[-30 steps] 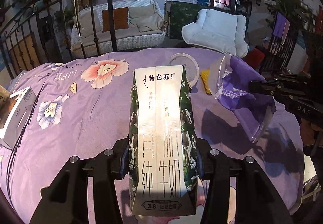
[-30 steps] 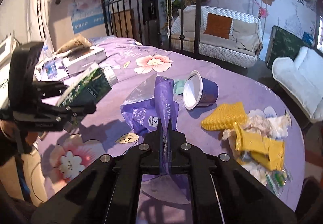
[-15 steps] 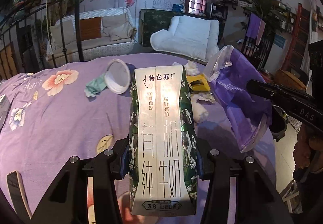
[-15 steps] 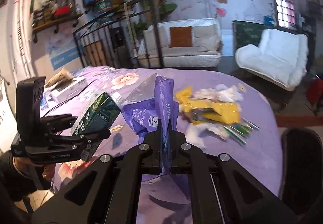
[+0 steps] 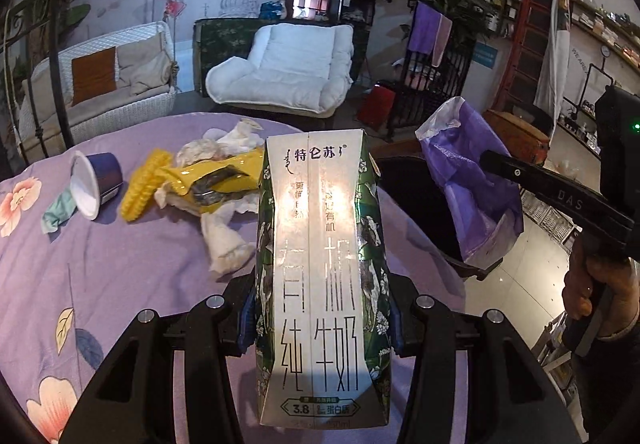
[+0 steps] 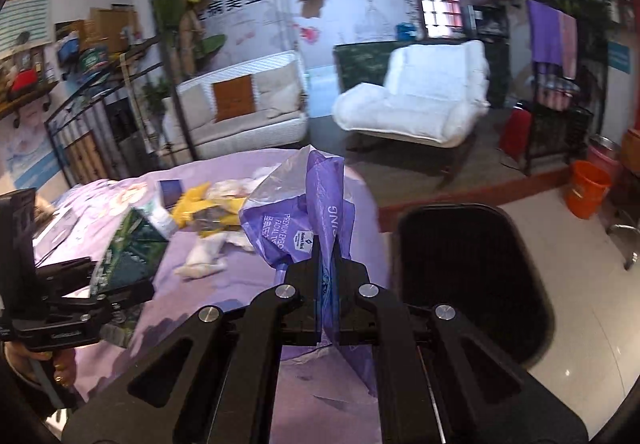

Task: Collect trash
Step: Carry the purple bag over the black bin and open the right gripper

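A: Two grippers are both carrying trash. The left gripper [image 5: 320, 328] is clamping a tall green-and-white milk carton [image 5: 322, 276] by its sides, holding it upright above the purple flowered cloth [image 5: 100, 264].

B: And the right gripper [image 6: 328, 308]?

A: Its jaws are pinching together on a crumpled purple tissue wrapper [image 6: 316, 203], which is sticking up between them. In the left wrist view the same wrapper is hanging off to the right, just beside the carton.

B: Where is the bin sitting?

A: A black trash bin [image 6: 472, 276] is standing on the floor at the edge of the worktop, right of the wrapper in the right wrist view; the carton is hiding part of it in the other view.

B: What is lying on the cloth?

A: A pile is resting behind the carton: a yellow wrapper [image 5: 216, 179], white crumpled tissues [image 5: 224, 240], a yellow ridged piece [image 5: 140, 187], and a dark blue cup [image 5: 96, 183] lying on its side.
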